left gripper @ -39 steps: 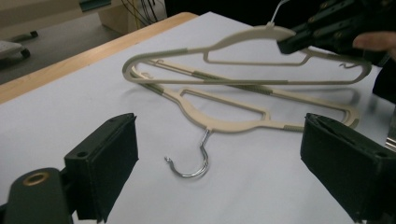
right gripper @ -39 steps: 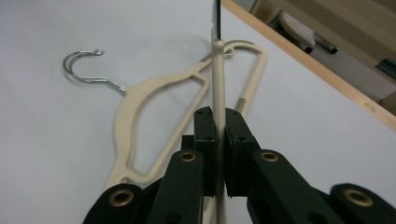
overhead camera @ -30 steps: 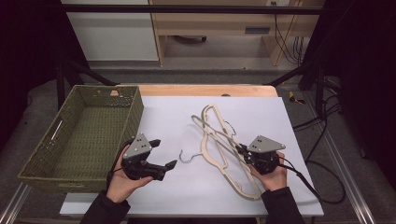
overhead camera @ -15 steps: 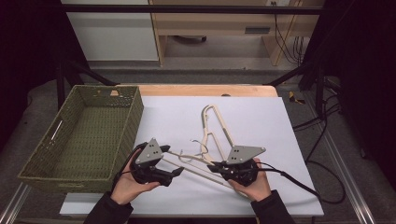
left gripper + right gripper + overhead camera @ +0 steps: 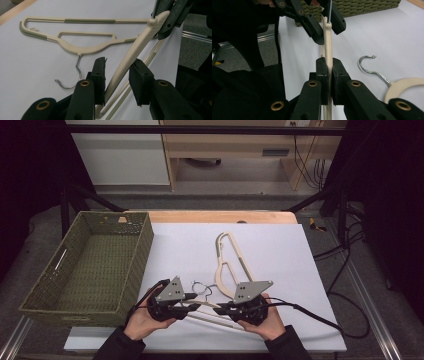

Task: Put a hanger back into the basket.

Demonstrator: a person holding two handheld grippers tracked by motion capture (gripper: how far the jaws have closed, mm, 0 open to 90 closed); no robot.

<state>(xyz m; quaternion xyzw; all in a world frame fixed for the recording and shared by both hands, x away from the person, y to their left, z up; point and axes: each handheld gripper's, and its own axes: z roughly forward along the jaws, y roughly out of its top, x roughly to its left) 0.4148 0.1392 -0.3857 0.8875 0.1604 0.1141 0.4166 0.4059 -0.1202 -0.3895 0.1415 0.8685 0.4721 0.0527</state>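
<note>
Now the right tongs (image 5: 328, 75) are clamped on one arm of the near hanger (image 5: 212, 312), which lies low on the white surface (image 5: 300, 270) beside the basket (image 5: 125, 220). The left tongs (image 5: 117, 80) straddle the same arm; their jaws have just been closing, one pad touching, the other short of it (no firm grip yet). Done well, the left closes squarely before both lift together, clear of the second hanger (image 5: 227, 265). Compared with a second ago, both hands sit nearer the surface's front edge, and the held hanger has been dragged off the other.
</note>
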